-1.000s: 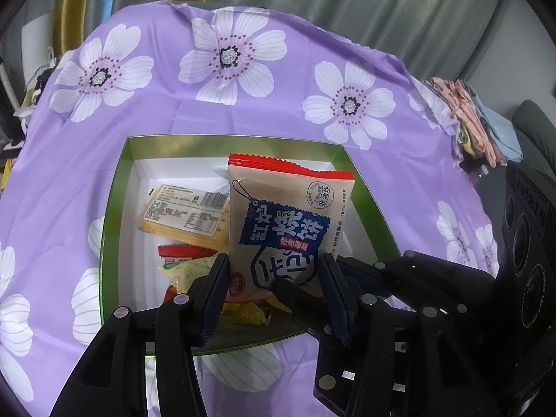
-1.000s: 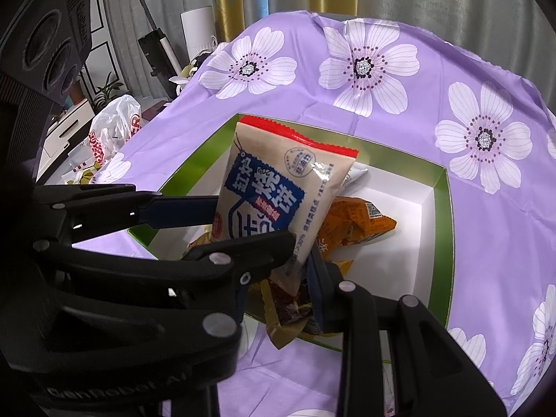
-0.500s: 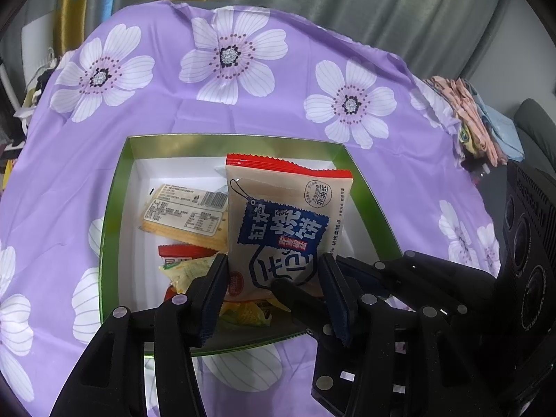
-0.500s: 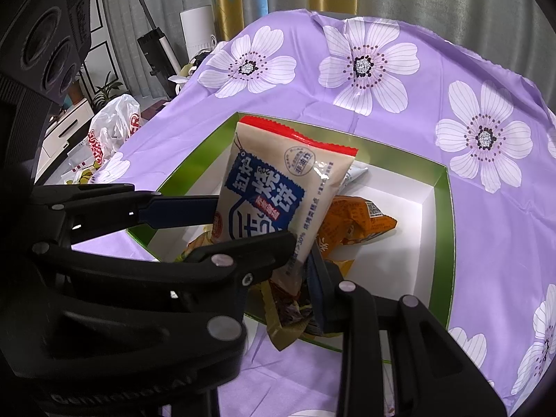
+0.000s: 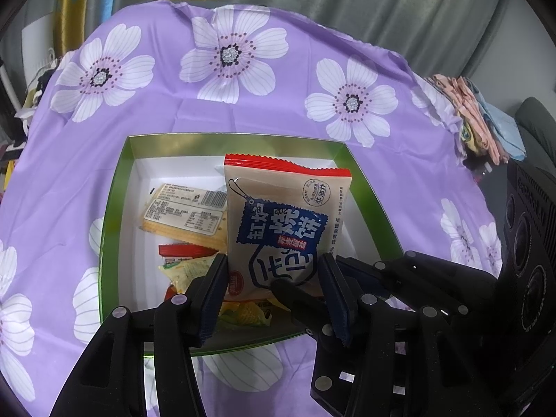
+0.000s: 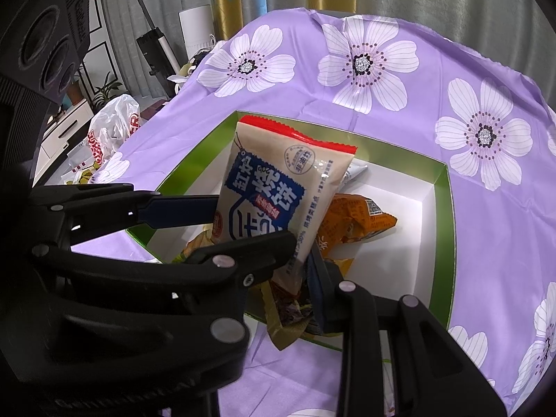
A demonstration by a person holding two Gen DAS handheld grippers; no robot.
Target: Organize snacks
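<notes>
A beige snack packet with a red top seal and blue label (image 5: 283, 222) stands upright over the green-rimmed white box (image 5: 114, 208). My right gripper (image 6: 302, 260) is shut on the packet's lower edge (image 6: 274, 191). My left gripper (image 5: 274, 278) is open, its fingers to either side of the same packet's bottom; I cannot tell if they touch it. In the box lie a cracker pack (image 5: 184, 217), a small red and yellow packet (image 5: 184, 260) and an orange packet (image 6: 358, 222).
The box (image 6: 448, 243) sits on a purple cloth with white flowers (image 5: 226, 55). Folded cloths (image 5: 479, 118) lie at the cloth's right edge. A white plastic bag (image 6: 111, 128) and a vacuum (image 6: 149, 34) stand off to the left.
The packet has shifted very slightly in both views. The grippers hold nearly the same places.
</notes>
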